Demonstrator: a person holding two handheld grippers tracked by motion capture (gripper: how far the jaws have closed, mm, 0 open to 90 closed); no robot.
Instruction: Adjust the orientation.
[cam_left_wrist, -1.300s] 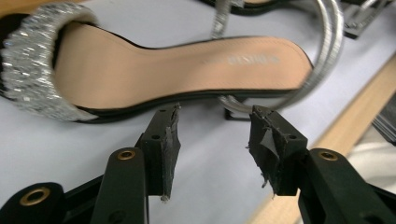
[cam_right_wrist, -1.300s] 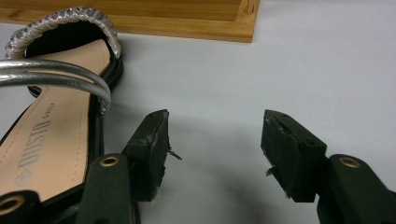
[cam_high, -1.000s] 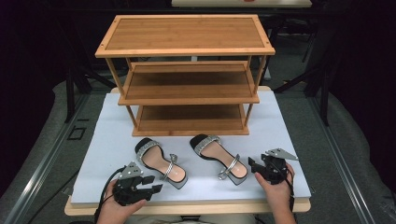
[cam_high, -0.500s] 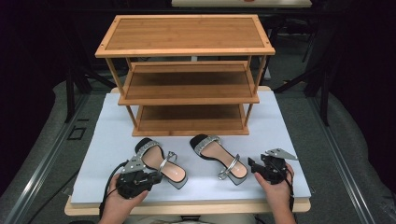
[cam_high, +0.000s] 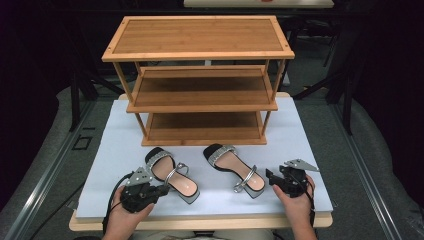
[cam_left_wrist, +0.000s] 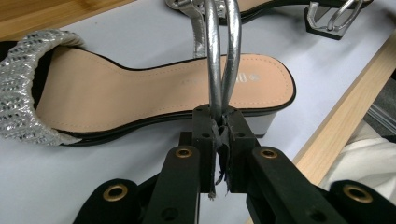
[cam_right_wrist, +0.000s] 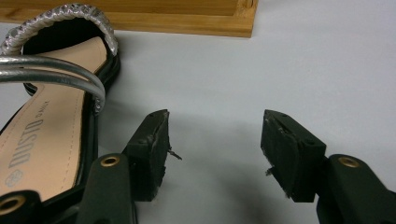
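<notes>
Two silver-strapped sandals lie on the white mat in front of a bamboo shoe rack (cam_high: 200, 80). The left sandal (cam_high: 172, 173) has a tan insole (cam_left_wrist: 154, 93) and a silver ankle strap (cam_left_wrist: 222, 56). My left gripper (cam_left_wrist: 219, 135) is shut on that strap where it meets the sole's edge; from above the left gripper (cam_high: 161, 190) sits at the sandal's near side. The right sandal (cam_high: 235, 169) lies flat, its insole (cam_right_wrist: 42, 144) and strap (cam_right_wrist: 56, 74) at the left of the right gripper view. My right gripper (cam_right_wrist: 212, 144) stands open over bare mat, just right of that sandal's heel; from above the right gripper (cam_high: 272, 179) is by the heel.
The rack has three shelves, and its bottom rail (cam_right_wrist: 140, 21) runs close behind the sandals. The white mat (cam_high: 300, 130) covers the table, whose wooden front edge (cam_left_wrist: 350, 107) lies close to the left sandal's heel. A pale cloth (cam_left_wrist: 369, 158) lies beyond that edge.
My left gripper has moved forward and right onto the left sandal and closed on its ankle strap. The right gripper and right sandal have stayed in place.
</notes>
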